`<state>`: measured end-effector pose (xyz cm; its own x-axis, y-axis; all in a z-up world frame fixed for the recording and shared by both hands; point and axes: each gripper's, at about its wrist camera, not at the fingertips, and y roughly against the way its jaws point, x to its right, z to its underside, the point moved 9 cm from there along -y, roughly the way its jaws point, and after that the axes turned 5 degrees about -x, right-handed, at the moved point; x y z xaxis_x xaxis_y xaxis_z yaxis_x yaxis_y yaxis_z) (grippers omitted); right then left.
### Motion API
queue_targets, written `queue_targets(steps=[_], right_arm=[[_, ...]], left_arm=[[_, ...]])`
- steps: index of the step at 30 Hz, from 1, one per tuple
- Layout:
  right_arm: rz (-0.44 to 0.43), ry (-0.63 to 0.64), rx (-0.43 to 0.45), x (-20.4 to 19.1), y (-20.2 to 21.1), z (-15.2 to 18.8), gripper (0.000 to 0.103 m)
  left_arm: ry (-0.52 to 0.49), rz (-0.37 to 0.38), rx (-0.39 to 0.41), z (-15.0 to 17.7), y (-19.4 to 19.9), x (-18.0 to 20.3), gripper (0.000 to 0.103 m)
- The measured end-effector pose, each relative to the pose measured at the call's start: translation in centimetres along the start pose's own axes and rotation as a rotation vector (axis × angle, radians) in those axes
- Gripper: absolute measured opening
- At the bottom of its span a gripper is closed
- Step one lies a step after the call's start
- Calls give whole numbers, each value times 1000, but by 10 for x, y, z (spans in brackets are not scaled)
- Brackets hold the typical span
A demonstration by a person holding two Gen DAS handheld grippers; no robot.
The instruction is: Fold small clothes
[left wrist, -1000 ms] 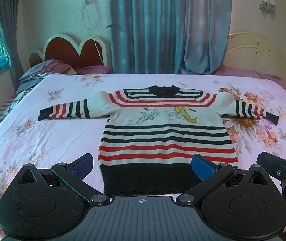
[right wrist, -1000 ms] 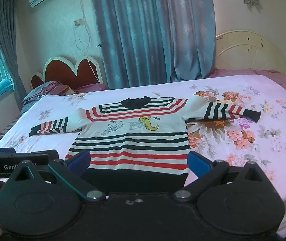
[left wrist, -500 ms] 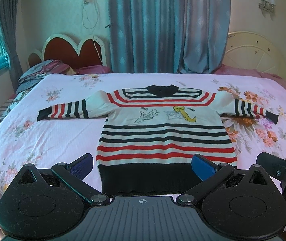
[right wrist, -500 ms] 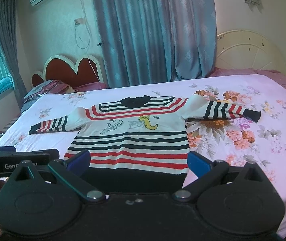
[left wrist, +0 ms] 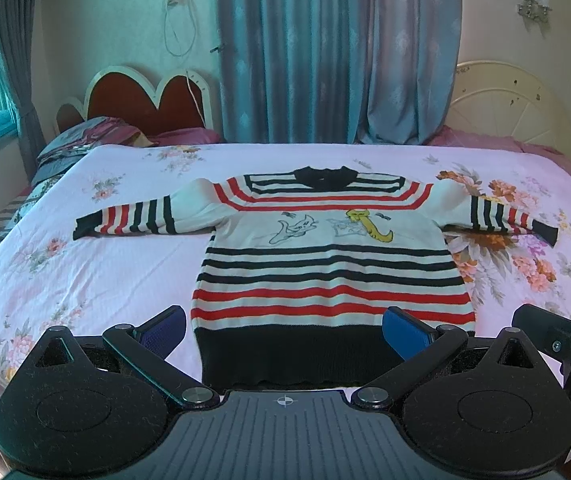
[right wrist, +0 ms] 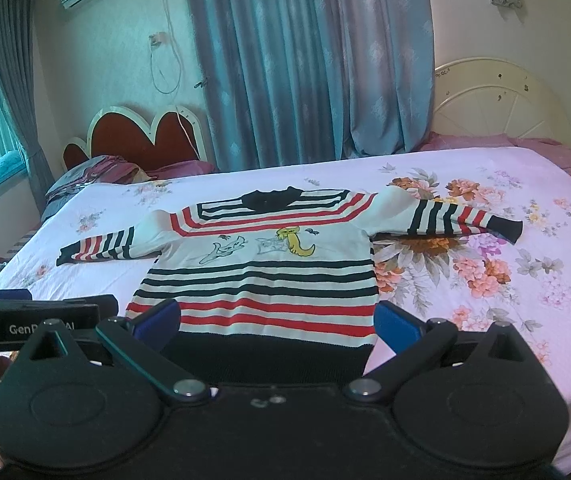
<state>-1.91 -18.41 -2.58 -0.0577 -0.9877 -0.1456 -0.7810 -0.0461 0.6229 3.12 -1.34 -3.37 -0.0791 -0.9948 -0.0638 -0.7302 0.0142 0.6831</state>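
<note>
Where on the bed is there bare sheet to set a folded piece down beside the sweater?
Free patches on the bed: left of the sweater below its sleeve, and right of it on the floral print. Crowded: the far-left corner, where bedding is piled by the red headboard.

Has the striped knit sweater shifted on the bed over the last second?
No. The striped knit sweater lies spread in the same spot on the floral bedsheet, hem nearest both grippers.
</note>
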Motion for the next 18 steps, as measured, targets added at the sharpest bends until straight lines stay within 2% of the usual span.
queue_targets(steps=[18], right_arm=[[8,-13,-7,5,-6,0,102]], left_arm=[[2,1,-5,1,-5,0,103]])
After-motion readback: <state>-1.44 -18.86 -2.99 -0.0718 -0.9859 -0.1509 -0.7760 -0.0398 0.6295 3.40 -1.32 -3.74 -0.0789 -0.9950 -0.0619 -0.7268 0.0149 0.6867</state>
